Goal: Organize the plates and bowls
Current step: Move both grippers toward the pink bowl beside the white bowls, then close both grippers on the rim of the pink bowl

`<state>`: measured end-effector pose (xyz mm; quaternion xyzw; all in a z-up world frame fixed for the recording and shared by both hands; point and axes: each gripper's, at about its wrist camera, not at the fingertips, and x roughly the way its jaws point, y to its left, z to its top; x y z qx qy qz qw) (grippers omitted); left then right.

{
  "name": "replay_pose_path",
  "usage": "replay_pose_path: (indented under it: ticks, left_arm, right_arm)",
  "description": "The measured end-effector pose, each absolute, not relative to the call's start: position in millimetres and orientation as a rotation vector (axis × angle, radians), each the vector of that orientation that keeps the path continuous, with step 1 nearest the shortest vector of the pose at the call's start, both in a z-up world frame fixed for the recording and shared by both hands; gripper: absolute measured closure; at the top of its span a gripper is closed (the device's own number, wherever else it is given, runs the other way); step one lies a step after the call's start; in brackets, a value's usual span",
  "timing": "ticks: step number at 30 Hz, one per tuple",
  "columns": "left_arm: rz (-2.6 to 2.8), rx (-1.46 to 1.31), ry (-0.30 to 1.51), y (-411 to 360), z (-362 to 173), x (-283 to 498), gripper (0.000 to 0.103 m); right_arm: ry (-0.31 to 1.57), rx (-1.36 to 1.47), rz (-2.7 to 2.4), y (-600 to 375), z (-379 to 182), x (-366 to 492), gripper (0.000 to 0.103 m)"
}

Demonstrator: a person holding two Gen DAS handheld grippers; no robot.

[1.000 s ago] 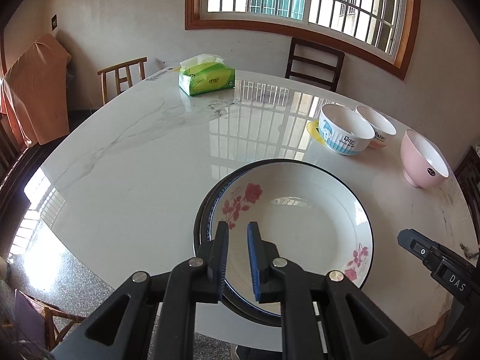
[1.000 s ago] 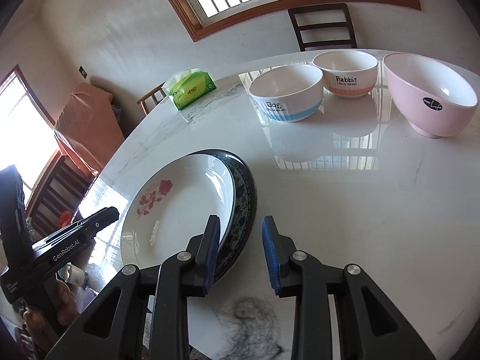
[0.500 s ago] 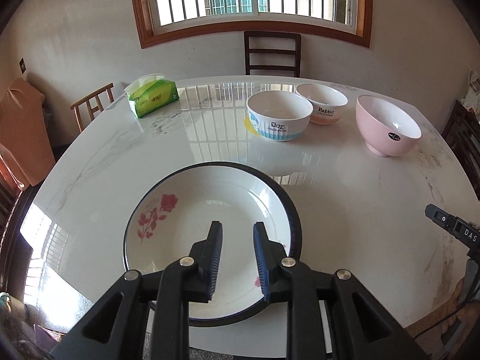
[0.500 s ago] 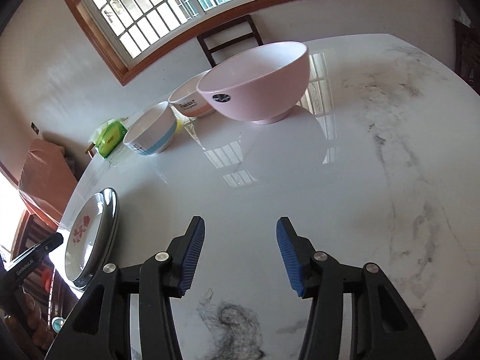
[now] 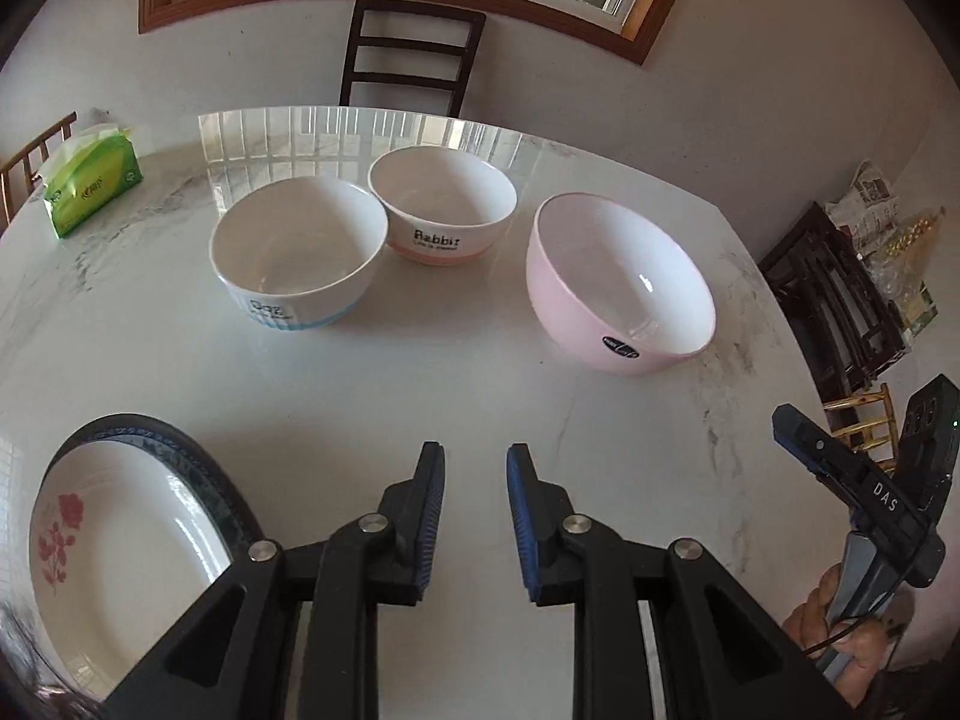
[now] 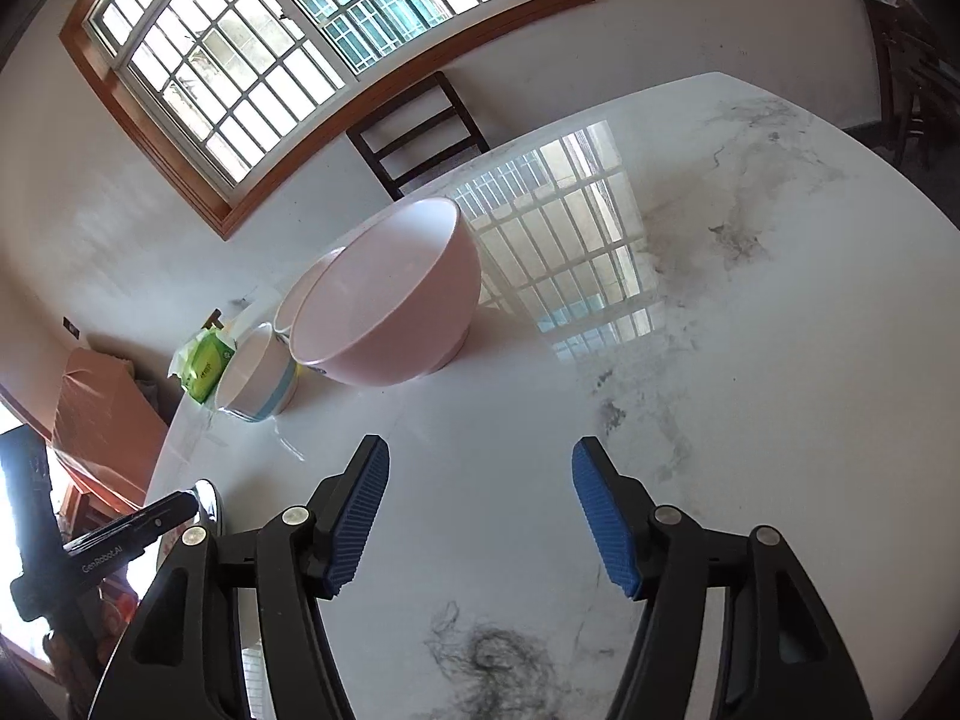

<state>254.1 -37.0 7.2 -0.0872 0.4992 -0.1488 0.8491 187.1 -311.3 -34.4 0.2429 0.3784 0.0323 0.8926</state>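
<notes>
At the left edge of the left wrist view, the white plate with red flowers [image 5: 114, 546] sits nested on a dark blue-rimmed plate [image 5: 180, 450], both flat on the marble table [image 5: 420, 384]. Farther back, a green tissue pack [image 5: 90, 189] lies near the table's far left edge. Next comes the blue-striped "Dog" bowl [image 5: 300, 258], then the "Rabbit" bowl [image 5: 443, 204] just behind and to its right, their rims close. The pink bowl [image 5: 618, 282] stands apart to the right, upright and empty.

The left gripper [image 5: 475, 516] hovers over bare table with only a narrow gap between its pads and nothing in it. The right gripper [image 6: 480, 516] holds nothing either; its jaws are opening, already wide, over bare marble.

The pink bowl [image 6: 390, 294] lies straight ahead of the right gripper and slightly to its left, and this gripper looks the nearer of the two, so it is probably the one to take the bowl by the rim. Being round, the bowl has no long axis to line up with.
</notes>
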Motion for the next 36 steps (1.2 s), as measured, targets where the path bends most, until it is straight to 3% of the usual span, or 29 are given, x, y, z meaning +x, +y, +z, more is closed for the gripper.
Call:
replay_pose_path:
  ticks: [14,23,27,31,33,36]
  left_arm:
    - [-0.482,-0.467,1.222,-71.3,-19.4,375.5,0.077]
    - [-0.412,-0.397,1.236,-87.2,-29.8,393.3,0.074]
    - [-0.382,-0.394,1.233,-93.1,-37.6,395.4,0.073]
    - [-0.360,-0.404,1.263,-91.0,-49.8,395.9,0.075]
    - [-0.346,-0.408,1.274,-92.5,-55.3,395.6,0.086]
    - [-0.277,-0.320,1.251,-96.5,-51.1,388.2,0.093]
  right_arm:
    - [0.914,0.554,0.121,-332.8,-11.4,305.8,0.039]
    - [0.971,0.508,0.102,-328.7,-20.9,340.8,0.041]
    - [1.011,0.467,0.081,-320.5,-27.6,349.6,0.049]
    - [1.048,0.410,0.051,-313.5,-33.8,355.3,0.071]
    - [1.068,0.403,0.047,-312.4,-39.3,358.3,0.083]
    - [1.089,0.422,0.092,-305.9,-45.5,358.1,0.088]
